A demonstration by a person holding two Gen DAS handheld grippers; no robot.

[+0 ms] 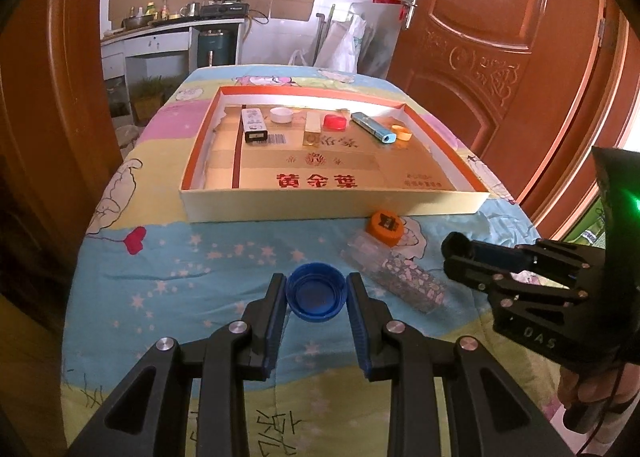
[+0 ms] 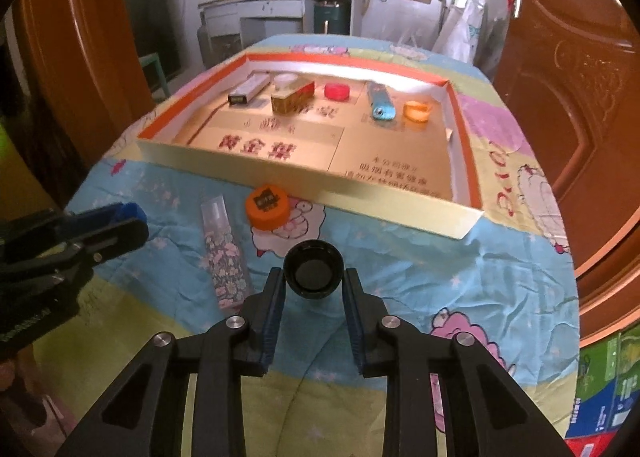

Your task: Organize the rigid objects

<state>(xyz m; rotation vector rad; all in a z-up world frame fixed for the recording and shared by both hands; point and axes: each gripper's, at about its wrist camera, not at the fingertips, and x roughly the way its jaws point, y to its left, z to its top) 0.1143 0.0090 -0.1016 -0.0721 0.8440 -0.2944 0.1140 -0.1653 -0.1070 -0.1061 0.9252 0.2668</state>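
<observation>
My left gripper [image 1: 316, 284] is shut on a blue bottle cap [image 1: 316, 299], open side towards the camera, over the blue starry quilt. My right gripper [image 2: 313, 277] is shut on a black cap [image 2: 313, 268], its pads against both sides. Each gripper shows in the other's view: the right gripper [image 1: 456, 253] at the right with the black cap at its tip, the left gripper [image 2: 130, 223] at the left with the blue cap [image 2: 134, 211]. A shallow cardboard tray [image 1: 332, 204] [image 2: 360, 187] lies beyond both.
On the quilt between the grippers and the tray lie an orange cap [image 1: 387, 227] [image 2: 267, 206] and a clear floral box [image 1: 394, 275] [image 2: 226, 253]. At the tray's far end sit several small boxes and caps, among them a red cap [image 1: 334, 122] and a blue lighter [image 1: 372, 127]. Wooden doors flank the table.
</observation>
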